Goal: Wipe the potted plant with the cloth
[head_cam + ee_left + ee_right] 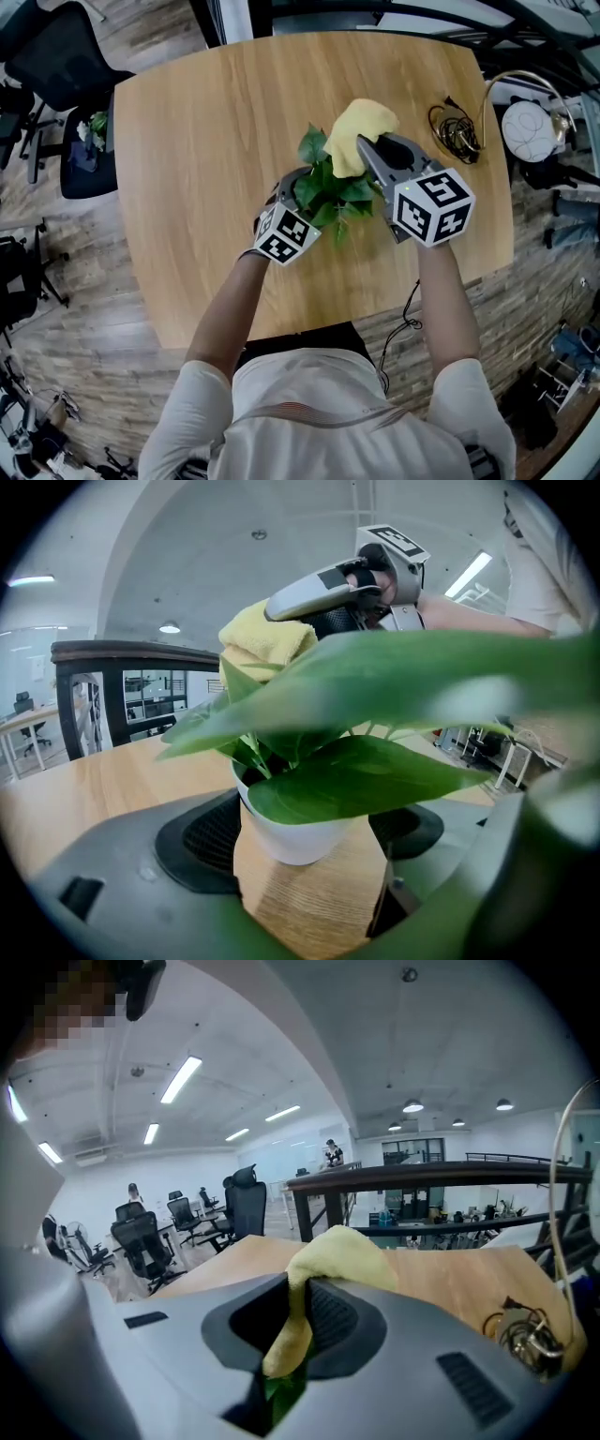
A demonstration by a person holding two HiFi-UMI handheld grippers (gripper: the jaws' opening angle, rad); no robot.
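The cloth is yellow, the leaves green, the pot white, the table pale wood-grain.

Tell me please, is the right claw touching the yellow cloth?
Touching. The right gripper view shows the yellow cloth pinched between the two jaws of the right claw, which are closed on a fold of it.

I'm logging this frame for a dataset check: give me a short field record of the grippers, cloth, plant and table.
left gripper: jaws apart, flanking the white pot; a gap shows on one side
right gripper: shut on the yellow cloth
plant: upright in the pot, mid-table
cloth position: bunched, held against the plant's far leaves
table: wooden; cable bundle near its right edge
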